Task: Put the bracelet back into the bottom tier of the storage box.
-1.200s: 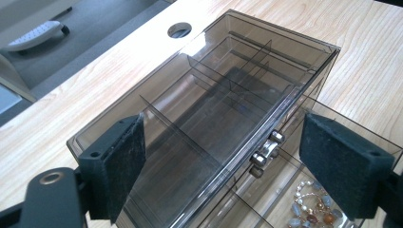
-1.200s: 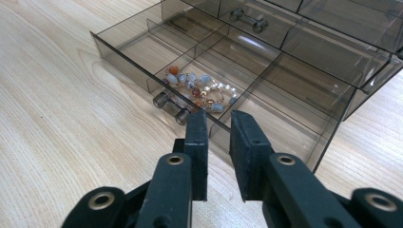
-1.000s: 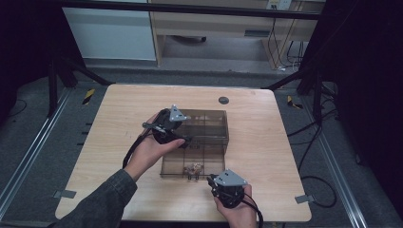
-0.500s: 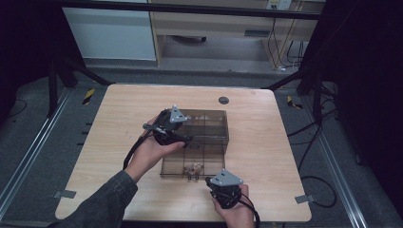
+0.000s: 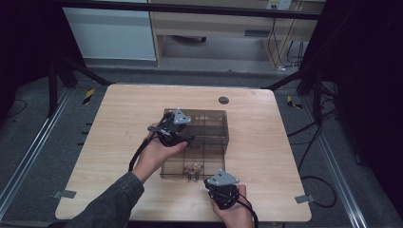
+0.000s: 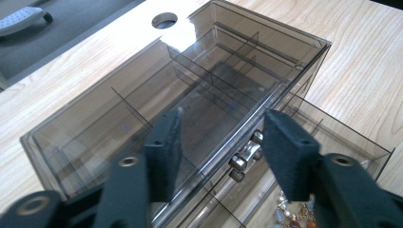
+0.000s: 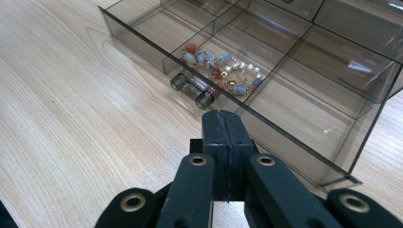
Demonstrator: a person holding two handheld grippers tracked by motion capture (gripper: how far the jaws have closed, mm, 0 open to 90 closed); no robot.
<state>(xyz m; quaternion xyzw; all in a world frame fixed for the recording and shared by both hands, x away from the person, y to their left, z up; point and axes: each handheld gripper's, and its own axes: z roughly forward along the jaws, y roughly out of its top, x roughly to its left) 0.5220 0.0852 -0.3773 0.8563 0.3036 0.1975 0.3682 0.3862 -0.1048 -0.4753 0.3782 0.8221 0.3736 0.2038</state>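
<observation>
- I judge the drawer is about to be pushed shut: the lower drawer (image 5: pixel 192 164) of the smoked clear organiser box (image 5: pixel 199 128) stands pulled out toward me, with a beaded bracelet (image 7: pixel 223 71) lying in its front middle compartment.
- My left hand-held gripper (image 6: pixel 221 147) hovers over the box's top front edge with its jaws spread and empty; I judge it is there to steady the box.
- My right hand-held gripper (image 7: pixel 223 126) has its jaws pressed together on nothing, its tip just at the drawer's front wall, beside the knob (image 7: pixel 190 90).
- Next I would push squarely on the front, so the drawer slides in without skewing.
- The box sits mid table (image 5: pixel 119 118); thin dividers show through its tinted walls.
</observation>
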